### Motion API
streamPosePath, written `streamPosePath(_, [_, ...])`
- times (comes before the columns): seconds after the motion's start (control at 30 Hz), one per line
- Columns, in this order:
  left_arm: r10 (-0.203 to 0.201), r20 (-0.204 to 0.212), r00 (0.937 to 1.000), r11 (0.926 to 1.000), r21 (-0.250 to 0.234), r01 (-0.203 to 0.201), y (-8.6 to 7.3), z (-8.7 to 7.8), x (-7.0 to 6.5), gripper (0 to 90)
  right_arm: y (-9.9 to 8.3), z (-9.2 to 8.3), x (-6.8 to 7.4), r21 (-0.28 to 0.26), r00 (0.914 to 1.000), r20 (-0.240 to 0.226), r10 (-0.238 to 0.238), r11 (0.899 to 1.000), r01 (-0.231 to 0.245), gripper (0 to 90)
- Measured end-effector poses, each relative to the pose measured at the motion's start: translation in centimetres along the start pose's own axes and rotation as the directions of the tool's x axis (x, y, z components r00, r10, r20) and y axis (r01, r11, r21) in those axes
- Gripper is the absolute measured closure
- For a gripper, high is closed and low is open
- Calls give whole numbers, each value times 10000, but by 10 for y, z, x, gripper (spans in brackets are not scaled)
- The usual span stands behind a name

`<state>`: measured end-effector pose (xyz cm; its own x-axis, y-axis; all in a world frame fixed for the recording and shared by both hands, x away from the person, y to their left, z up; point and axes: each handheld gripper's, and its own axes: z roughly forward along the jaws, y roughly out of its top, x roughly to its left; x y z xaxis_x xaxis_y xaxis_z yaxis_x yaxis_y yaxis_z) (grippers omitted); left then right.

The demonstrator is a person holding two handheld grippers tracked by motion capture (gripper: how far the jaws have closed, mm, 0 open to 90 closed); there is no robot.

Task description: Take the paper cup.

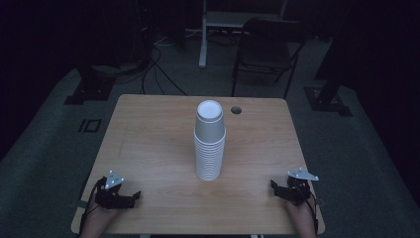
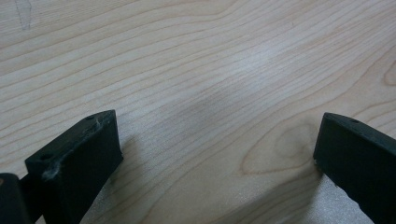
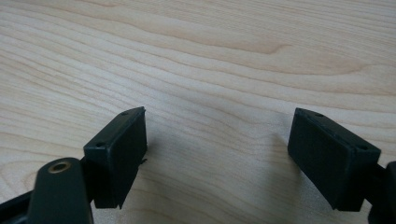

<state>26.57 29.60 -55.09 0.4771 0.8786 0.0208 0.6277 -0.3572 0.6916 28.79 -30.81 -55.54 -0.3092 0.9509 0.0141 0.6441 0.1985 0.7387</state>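
Left gripper view: the left gripper (image 2: 217,149) rests low over bare wood, jaws spread wide with nothing between them. The right gripper (image 3: 217,149) stands likewise, jaws parted and empty over the grain. From the high view, the left gripper (image 1: 130,197) sits at the near left corner of the wooden table (image 1: 148,148) and the right gripper (image 1: 275,187) at the near right corner, each in a hand entering from the bottom edge, both well apart from the work.

Between them, near the table's centre, stands a stack of white paper cups (image 1: 209,141). The cups are nested upside down, bases upward, the long axis vertical, the column leaning slightly if at all.

Assessment: the cups look light, thin-walled and easily crushed; the stack is tall for its footprint and likely to topple under a sideways push. The soundest hold appears to be across the exposed wall of the top cup, lightly, lifting straight up.

Beyond the table stand a dark chair (image 1: 265,47) and floor cables (image 1: 158,74).
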Motion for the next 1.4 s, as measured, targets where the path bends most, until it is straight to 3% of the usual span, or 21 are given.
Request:
streamPosePath(0.73, [290, 262, 9992, 9994, 200, -295, 2, -1, -5, 9, 0, 0, 0, 5, 10000, 12, 36, 10000, -36, 188])
streamPosePath(1.0, [128, 938, 9955, 9998, -162, -114, 9, 0, -10, 9, 0, 0, 0, 3, 10000, 12, 40, 10000, -40, 188])
streamPosePath(1.13, [367, 788, 9962, 9993, -132, -358, 12, 2, -12, 9, 0, 0, 0, 9, 10000, 11, 36, 10000, -36, 189])
streamPosePath(1.4, [544, 1092, 9925, 9984, -202, -525, 15, 3, -14, 9, 0, 0, 0, 5, 10000, 14, 34, 10000, -34, 189])
